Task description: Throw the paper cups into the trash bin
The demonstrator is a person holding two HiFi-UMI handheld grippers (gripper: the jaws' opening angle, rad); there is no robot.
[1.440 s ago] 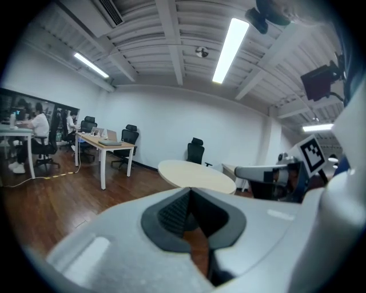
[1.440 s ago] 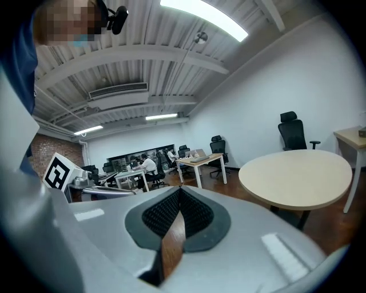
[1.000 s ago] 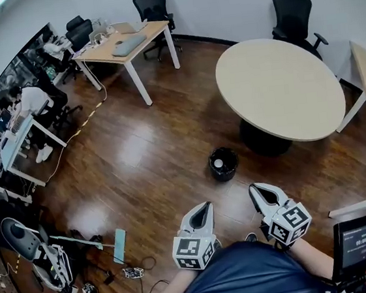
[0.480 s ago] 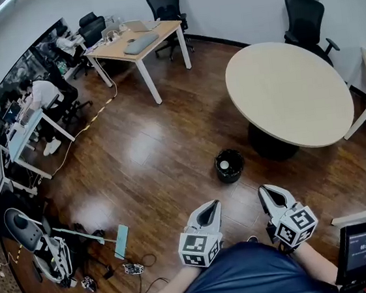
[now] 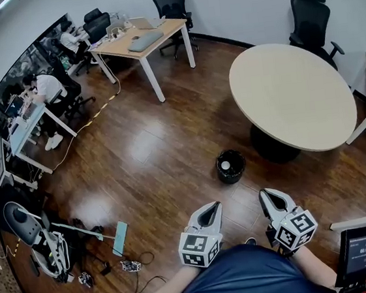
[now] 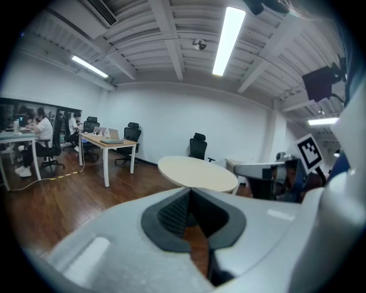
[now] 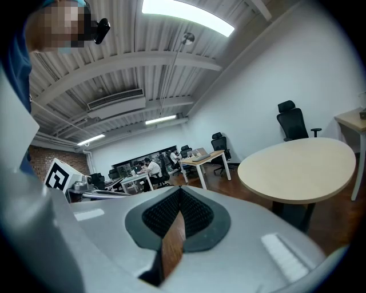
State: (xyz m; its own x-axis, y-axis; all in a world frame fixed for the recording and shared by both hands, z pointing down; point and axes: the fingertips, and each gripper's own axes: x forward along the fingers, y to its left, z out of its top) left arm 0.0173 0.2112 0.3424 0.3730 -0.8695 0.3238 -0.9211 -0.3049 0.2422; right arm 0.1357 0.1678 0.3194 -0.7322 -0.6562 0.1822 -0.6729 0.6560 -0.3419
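Observation:
A black trash bin [image 5: 230, 165] stands on the wooden floor beside the round table's base, with a white paper cup [image 5: 224, 165] lying inside it. My left gripper [image 5: 211, 206] is held low in front of me, a short way behind the bin, its jaws shut and empty. To its right my right gripper [image 5: 265, 194] is also shut with nothing in it. In the left gripper view the left gripper [image 6: 189, 191] points up at the round table [image 6: 197, 173]. The right gripper [image 7: 180, 190] in its own view shows its tips closed together, tilted toward the ceiling.
A round beige table [image 5: 293, 94] stands right of the bin, with black office chairs [image 5: 310, 10] behind it. A rectangular desk [image 5: 140, 42] stands at the back. Cables and gear [image 5: 80, 249] lie on the floor at left. People sit at desks [image 5: 41, 93] far left. A screen [image 5: 364, 249] is at lower right.
The view has shifted slightly, so the bin and tables sit a little further right and lower in frame. Both grippers have kept their pose and stayed shut.

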